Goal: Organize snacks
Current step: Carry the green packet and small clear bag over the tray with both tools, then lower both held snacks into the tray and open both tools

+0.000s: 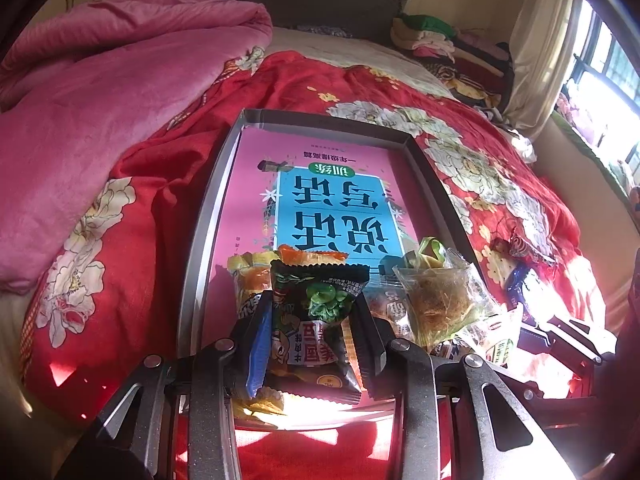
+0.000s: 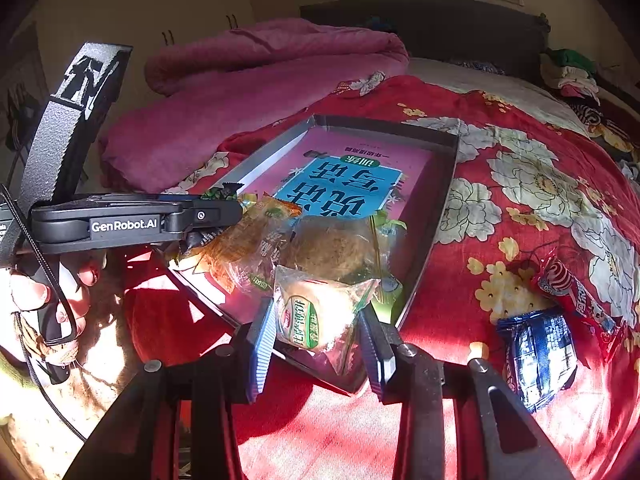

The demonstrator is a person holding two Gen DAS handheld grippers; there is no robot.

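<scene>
Right wrist only: blue packet (image 2: 538,356).

Free room: the far half of the shallow grey cardboard tray (image 1: 218,184), upper centre of the left wrist view, is bare down to its pink-and-blue printed floor.

Near end of tray crowded: orange crinkled snack packets (image 1: 256,276) and a clear-wrapped brown cake (image 1: 440,300) lie touching, lower centre.

The tray's low grey walls bound left and right sides.

Outside the tray, red floral bedspread (image 2: 520,184) lies open at right centre of the right wrist view; a blue foil packet (image 2: 540,356) and a red swirl-printed stick packet (image 2: 568,284) sit in the lower right.

A heaped pink fleece blanket (image 1: 120,64) blocks the upper left.

A stack of folded clothes (image 1: 452,44) fills the upper right.
</scene>
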